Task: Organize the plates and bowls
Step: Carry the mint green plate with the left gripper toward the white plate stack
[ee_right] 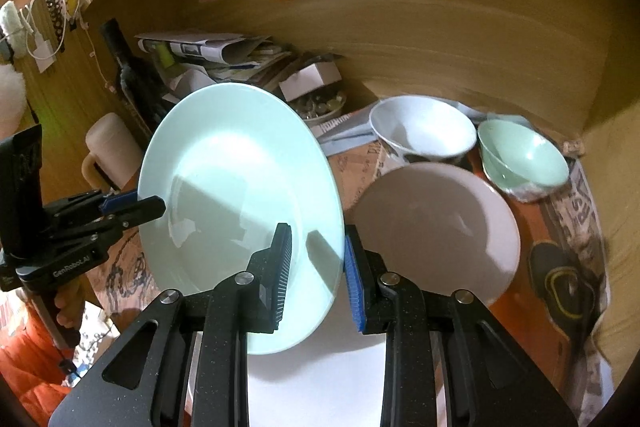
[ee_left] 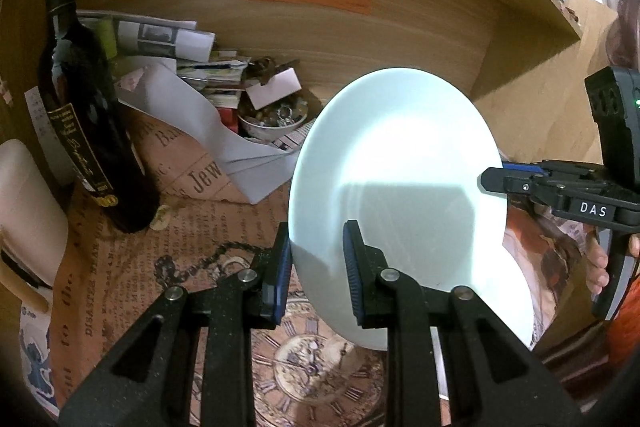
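A pale mint plate is held tilted above the table; it also shows in the right wrist view. My left gripper is shut on its left rim. My right gripper is shut on its right rim and shows from the side in the left wrist view. A second white plate lies beneath the held one. A beige plate lies on the table to the right. Behind it stand a white bowl and a green bowl.
A dark wine bottle stands at the left beside a cream mug. Papers and a small bowl of trinkets crowd the back. A wooden back wall with sticky notes and a side panel enclose the space.
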The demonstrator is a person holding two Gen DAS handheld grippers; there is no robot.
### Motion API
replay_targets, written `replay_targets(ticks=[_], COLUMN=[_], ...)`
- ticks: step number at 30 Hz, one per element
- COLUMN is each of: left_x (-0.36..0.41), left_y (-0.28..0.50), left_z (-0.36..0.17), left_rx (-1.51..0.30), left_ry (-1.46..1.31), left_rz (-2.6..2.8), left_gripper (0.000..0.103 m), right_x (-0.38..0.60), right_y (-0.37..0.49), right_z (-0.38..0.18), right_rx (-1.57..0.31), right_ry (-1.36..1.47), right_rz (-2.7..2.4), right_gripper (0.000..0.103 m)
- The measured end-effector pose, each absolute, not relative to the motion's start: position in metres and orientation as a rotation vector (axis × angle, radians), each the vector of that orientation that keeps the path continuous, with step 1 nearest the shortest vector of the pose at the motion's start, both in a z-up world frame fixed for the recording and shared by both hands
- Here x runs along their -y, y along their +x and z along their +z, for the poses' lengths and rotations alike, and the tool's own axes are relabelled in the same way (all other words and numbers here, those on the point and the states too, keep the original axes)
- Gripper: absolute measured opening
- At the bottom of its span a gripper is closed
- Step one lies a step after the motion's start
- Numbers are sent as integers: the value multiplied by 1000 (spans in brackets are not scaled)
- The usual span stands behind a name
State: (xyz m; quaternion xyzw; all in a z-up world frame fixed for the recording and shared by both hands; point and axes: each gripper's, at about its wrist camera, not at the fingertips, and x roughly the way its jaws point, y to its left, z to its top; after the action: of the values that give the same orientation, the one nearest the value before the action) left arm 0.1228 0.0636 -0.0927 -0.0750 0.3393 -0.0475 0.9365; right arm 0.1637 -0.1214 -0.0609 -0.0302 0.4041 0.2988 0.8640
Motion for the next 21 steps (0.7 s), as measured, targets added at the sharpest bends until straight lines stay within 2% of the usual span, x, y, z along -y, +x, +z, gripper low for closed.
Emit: replay_targets(ticks=[21], left_x=[-33], left_y=[106], left_z=[-103], left_rx=[-753], left_ry=[-137], left_rz=[-160], left_gripper=[24], right_x=[159], right_y=[131], right_z=[-87], right_rx=[-878], right_ry=[6], right_rz=[581], right_gripper=[24])
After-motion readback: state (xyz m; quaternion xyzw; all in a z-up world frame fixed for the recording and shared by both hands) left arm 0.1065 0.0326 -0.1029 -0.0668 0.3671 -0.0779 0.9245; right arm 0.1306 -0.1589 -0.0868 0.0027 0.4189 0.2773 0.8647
